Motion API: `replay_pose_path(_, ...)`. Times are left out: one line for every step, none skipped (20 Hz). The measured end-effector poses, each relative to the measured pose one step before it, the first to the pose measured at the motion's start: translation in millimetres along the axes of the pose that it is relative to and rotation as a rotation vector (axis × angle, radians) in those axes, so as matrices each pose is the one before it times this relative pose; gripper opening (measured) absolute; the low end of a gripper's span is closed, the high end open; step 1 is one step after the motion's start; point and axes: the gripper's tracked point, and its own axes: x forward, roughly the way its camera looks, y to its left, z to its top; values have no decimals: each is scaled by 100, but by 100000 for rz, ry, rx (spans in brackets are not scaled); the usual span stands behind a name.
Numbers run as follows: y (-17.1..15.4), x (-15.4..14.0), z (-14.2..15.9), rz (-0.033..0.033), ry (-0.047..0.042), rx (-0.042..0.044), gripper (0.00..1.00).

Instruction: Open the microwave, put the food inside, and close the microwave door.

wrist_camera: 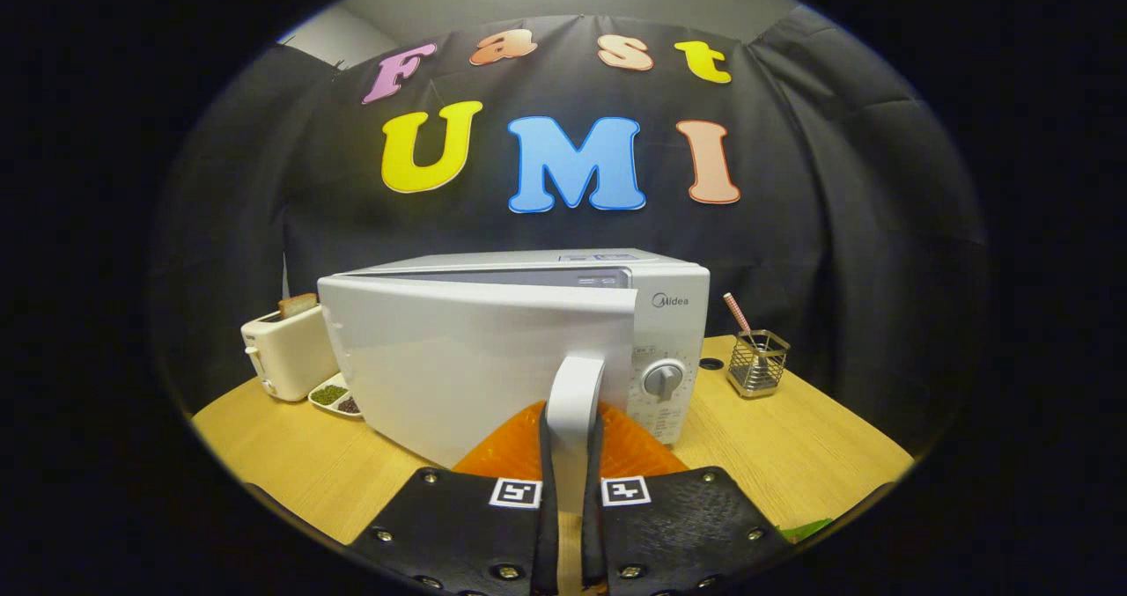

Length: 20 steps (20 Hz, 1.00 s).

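A white microwave (669, 305) stands on the wooden table (819, 446). Its door (458, 358) is swung partly out toward me, hinged on the left, and hides the cavity. My gripper (572, 437) is shut on the door handle (574, 393), a white vertical bar held between both fingers. The control dial (662, 379) sits just right of the handle.
A white toaster (286, 349) with a slice of bread stands left of the microwave, with a small dish (336, 396) of green and dark bits beside it. A metal mesh holder (757, 363) with a striped straw stands to the right. Something green (806, 530) lies near the right finger.
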Motion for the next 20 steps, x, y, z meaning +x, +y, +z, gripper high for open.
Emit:
replay_pose_path(664, -926, -316, 1884, -314, 305, 11)
replay_pose_path(776, -939, -86, 1992, -1226, -150, 10)
replay_pose_path(743, -914, -109, 2258, -688, 160, 11)
replay_pose_path(835, -844, -120, 2400, -491, -58, 10)
replay_pose_path(872, -794, -245, 2527, -145, 155, 11)
replay_pose_path(904, -719, -254, 2576, -257, 40, 12)
replay_pose_path(851, -664, -223, 2478, -291, 336, 12)
replay_pose_path(867, -650, -42, 1988, 301, -251, 15)
replay_pose_path(635, -430, -70, 1556, -523, -390, 15)
replay_pose_path(593, -470, -229, 1327, 298, 350, 15)
replay_pose_path(718, -371, -71, 1353, 356, 476, 15)
replay_pose_path(724, -274, -140, 1922, 514, 1003, 15)
replay_pose_path(960, -346, -216, 2123, 863, 1340, 15)
replay_pose_path(913, -498, -205, 2233, 636, 878, 16)
replay_pose_path(889, -559, -266, 1752, 990, 109, 16)
replay_pose_path(756, -590, 5, 863, 256, -1011, 18)
replay_pose_path(646, -594, 151, 572, -1076, -1507, 19)
replay_pose_path(620, -335, 143, 463, -1061, -1850, 21)
replay_pose_path(574, -206, -347, 1255, -191, -1292, 21)
replay_pose_path(582, -73, -293, 1121, 138, -559, 21)
